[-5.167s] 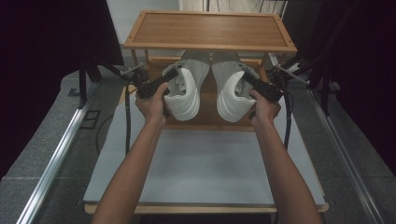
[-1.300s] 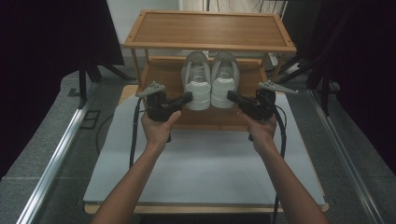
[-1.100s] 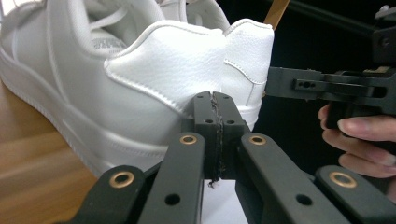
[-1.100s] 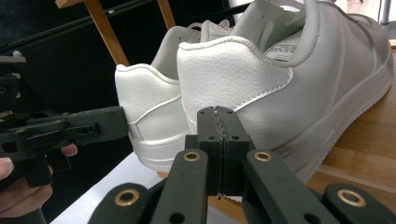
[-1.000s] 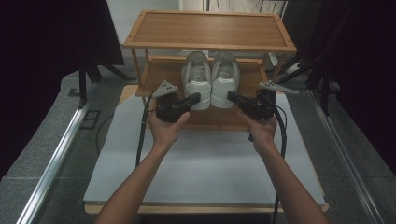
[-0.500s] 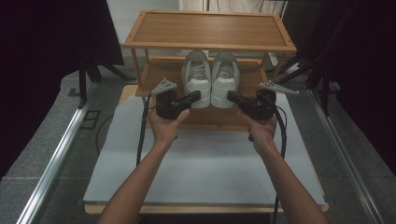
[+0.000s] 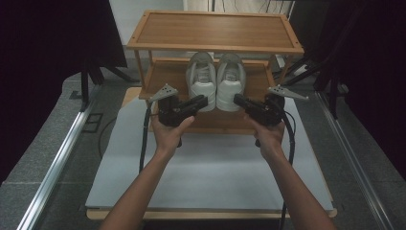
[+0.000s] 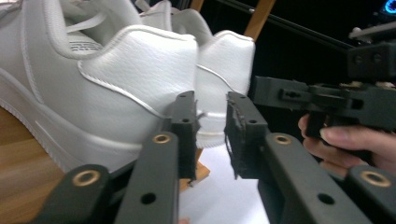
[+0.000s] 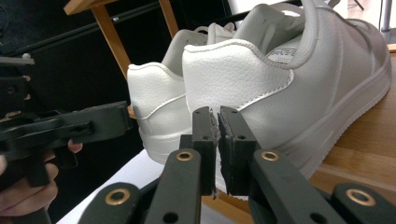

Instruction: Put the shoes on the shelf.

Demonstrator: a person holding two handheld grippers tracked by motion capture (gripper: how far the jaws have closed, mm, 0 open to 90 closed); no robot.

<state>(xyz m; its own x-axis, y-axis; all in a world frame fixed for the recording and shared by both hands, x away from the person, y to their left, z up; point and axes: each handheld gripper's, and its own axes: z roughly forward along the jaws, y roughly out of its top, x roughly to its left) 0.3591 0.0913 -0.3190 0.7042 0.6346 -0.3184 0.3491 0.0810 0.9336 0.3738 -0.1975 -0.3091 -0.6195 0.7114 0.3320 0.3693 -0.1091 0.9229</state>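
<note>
Left gripper [image 7: 201, 101]: we hold it just behind the heel of the left shoe [image 7: 201, 81]; its jaws stand a little apart and grasp nothing; in the left gripper view [image 8: 211, 135] one pad is at the heel, but we cannot tell if it touches.
Right gripper [image 7: 238, 99]: it points at the heel of the right shoe [image 7: 231, 81]; in the right gripper view [image 9: 218, 144] the jaws are nearly closed on each other, with nothing between them.
Shoes: the white pair stands side by side on the lower shelf [image 7: 167, 79] of the wooden rack [image 7: 215, 29], which stands at the far end of the table [image 7: 210, 167].
Long axis: each shoe lies with the toe away from us and the heel toward us; so the heels are the near part.
Which hand is nearer: each gripper is about equally near to its own shoe; we judge neither has the advantage.
Coming move: we think any grasp must come from behind, at the heel collar; the jaws would first need to open wider.
</note>
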